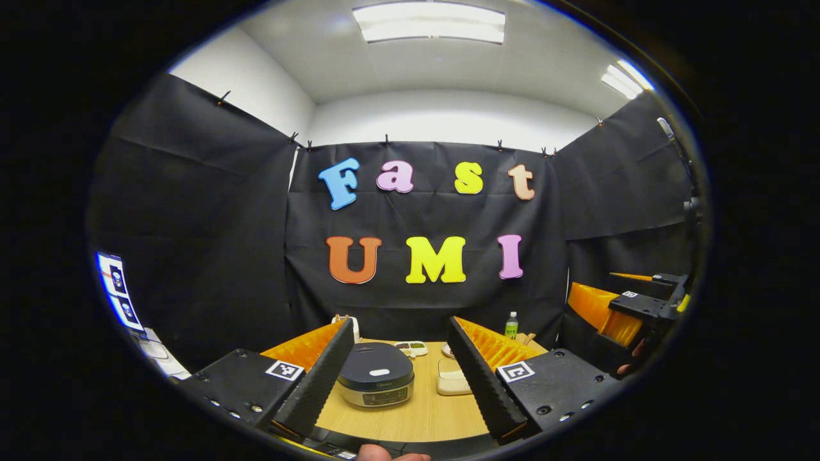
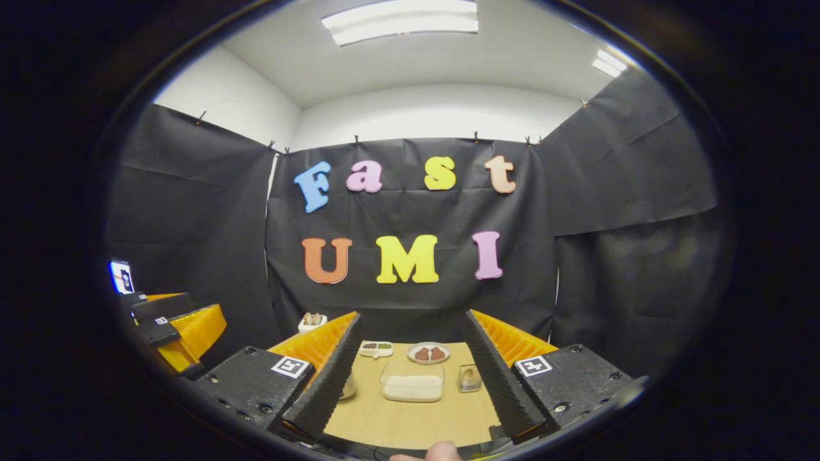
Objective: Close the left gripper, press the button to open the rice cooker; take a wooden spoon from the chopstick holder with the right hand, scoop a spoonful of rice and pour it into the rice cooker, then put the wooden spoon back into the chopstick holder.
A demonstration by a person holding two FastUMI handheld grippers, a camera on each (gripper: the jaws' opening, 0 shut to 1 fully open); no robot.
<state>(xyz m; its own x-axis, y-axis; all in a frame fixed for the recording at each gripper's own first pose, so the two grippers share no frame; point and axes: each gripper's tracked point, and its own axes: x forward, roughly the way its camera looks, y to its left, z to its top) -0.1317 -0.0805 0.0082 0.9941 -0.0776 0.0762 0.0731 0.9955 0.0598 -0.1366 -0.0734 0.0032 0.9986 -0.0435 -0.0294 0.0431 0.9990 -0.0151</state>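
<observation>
Rice cooker (image 1: 376, 381) sits lid-down on the tabletop (image 1: 423, 416), dead ahead between your left gripper (image 1: 402, 378) fingers.

Both your grippers are wide open, holding nothing, up off the tabletop. Just right of the rice cooker there's the clear tub of rice (image 2: 412, 387), framed by your right gripper (image 2: 410, 378). The chopstick holder (image 2: 313, 321) is behind the rice cooker to its left, near the wall.
</observation>
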